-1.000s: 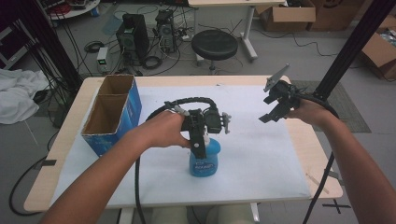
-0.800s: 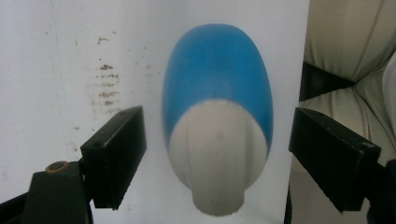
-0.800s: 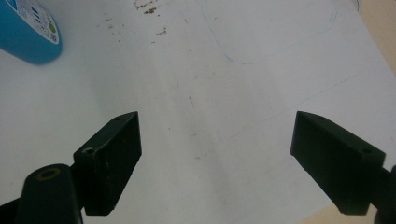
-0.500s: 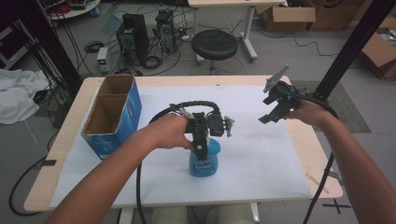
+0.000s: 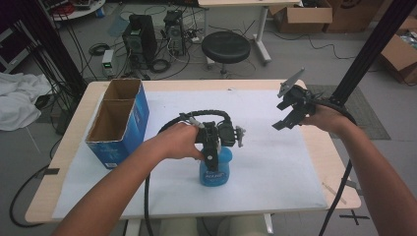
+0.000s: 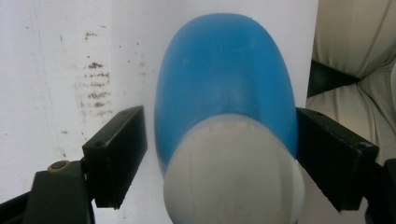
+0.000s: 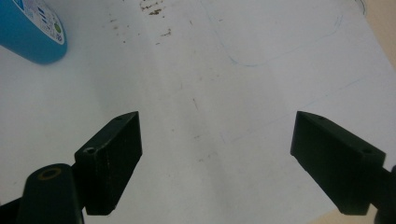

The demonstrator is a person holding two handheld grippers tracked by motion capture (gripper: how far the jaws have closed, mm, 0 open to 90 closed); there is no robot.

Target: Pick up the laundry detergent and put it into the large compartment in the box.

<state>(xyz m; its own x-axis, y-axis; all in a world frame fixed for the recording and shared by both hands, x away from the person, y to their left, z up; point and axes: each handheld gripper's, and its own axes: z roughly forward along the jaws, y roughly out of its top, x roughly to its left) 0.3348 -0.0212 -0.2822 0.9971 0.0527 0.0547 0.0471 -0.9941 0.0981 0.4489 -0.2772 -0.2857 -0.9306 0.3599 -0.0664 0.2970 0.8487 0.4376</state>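
A blue bottle with a white cap stands upright on the white sheet near the table's front middle. My left gripper points down over it. In the left gripper view the bottle sits between the open jaws of the left gripper, with a small gap at the left jaw and the right jaw at its side. My right gripper hangs in the air over the table's right part, wide open and holding nothing. In the right gripper view, the right gripper looks down on bare sheet, with the bottle at the upper left.
A blue cardboard box with two open compartments stands at the table's left. The white sheet covers most of the wooden table. A black stool and a dark slanted pole stand beyond the table.
My left gripper has sunk slightly over the bottle's cap. The right gripper has hardly moved and stays open.
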